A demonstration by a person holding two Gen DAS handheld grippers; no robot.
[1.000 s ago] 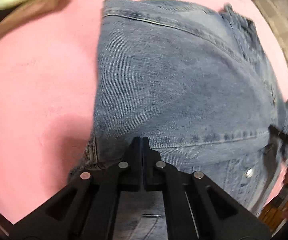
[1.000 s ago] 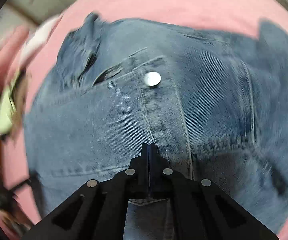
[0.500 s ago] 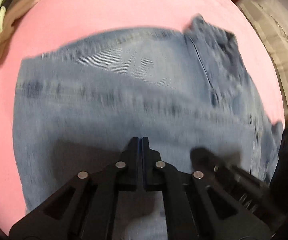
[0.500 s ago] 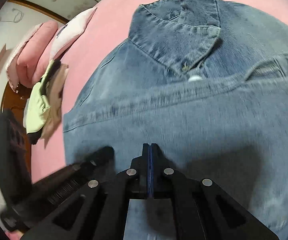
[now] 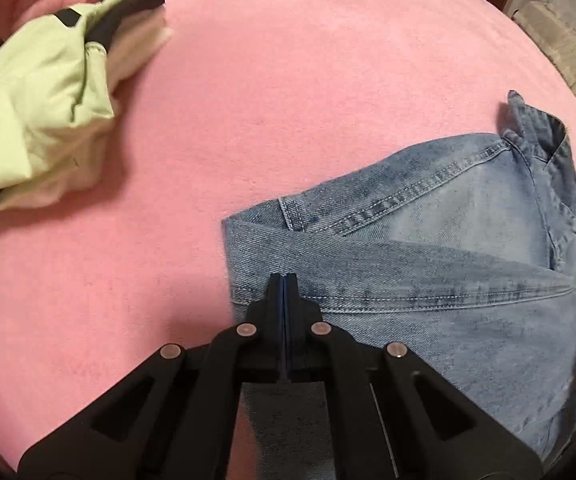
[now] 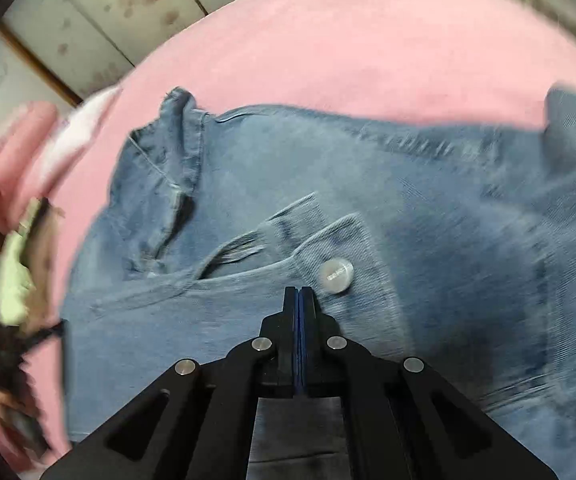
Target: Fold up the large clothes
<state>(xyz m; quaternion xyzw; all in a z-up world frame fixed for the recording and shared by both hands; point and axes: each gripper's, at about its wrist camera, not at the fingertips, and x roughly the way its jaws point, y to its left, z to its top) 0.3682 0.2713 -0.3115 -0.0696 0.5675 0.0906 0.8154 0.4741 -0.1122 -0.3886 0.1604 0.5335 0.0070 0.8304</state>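
Note:
A blue denim jacket [image 5: 428, 280] lies on the pink bed cover [image 5: 288, 80], with one layer folded over across its body. My left gripper [image 5: 284, 280] is shut at the left corner of that folded layer, pinching the cloth, and denim shows under its arms. My right gripper [image 6: 299, 292] is also shut, pinching denim just left of a silver button [image 6: 336, 276] on the jacket [image 6: 408, 200] front. The collar [image 6: 176, 128] stands up at the far left of the right wrist view, which is blurred by motion.
A stack of folded clothes with a pale green garment [image 5: 36, 112] on top lies at the far left of the bed. Pink pillows [image 6: 20, 152] sit beyond it. A panelled wall [image 6: 88, 20] rises behind the bed. A beige mat [image 5: 568, 48] lies off the right edge.
Both grippers swept across the bed with the denim, laying one layer over the jacket. The left wrist view now shows pink cover and the clothes stack at left; the button is back near the right tips.

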